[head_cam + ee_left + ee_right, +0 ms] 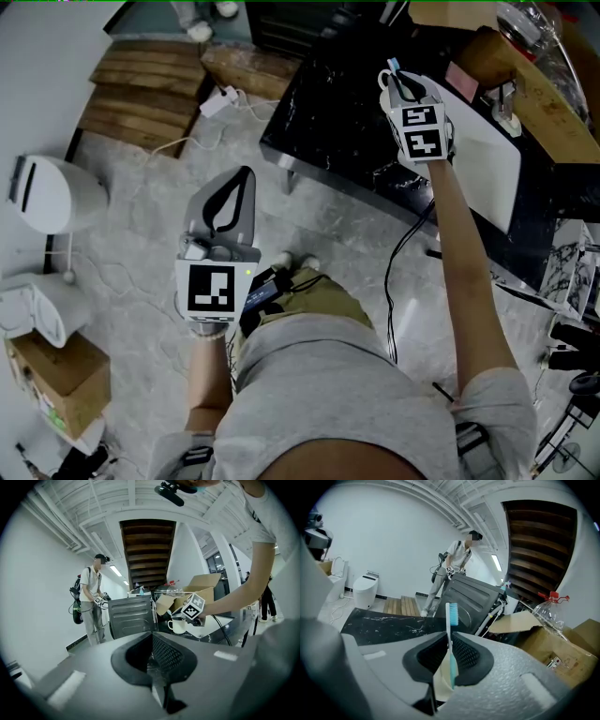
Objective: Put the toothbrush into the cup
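Note:
My right gripper (405,84) (449,641) reaches over the black marble table (319,122) and is shut on the toothbrush (449,630). The brush stands upright between the jaws, blue bristles (392,64) on top and a teal lower handle. Its lower end hangs over the white cup (439,686), which sits directly under the jaws. The left gripper view shows that cup (177,625) as a white mug on the table beside the right gripper's marker cube (193,606). My left gripper (242,178) (151,641) hangs over the floor, well short of the table, shut on nothing.
A white board (492,169), a cardboard box (544,94) and a plastic bottle (520,23) occupy the table's far right. A toilet (47,192), wooden pallet (141,94) and cables lie on the floor to the left. Another person (91,602) stands by a grey appliance (131,616).

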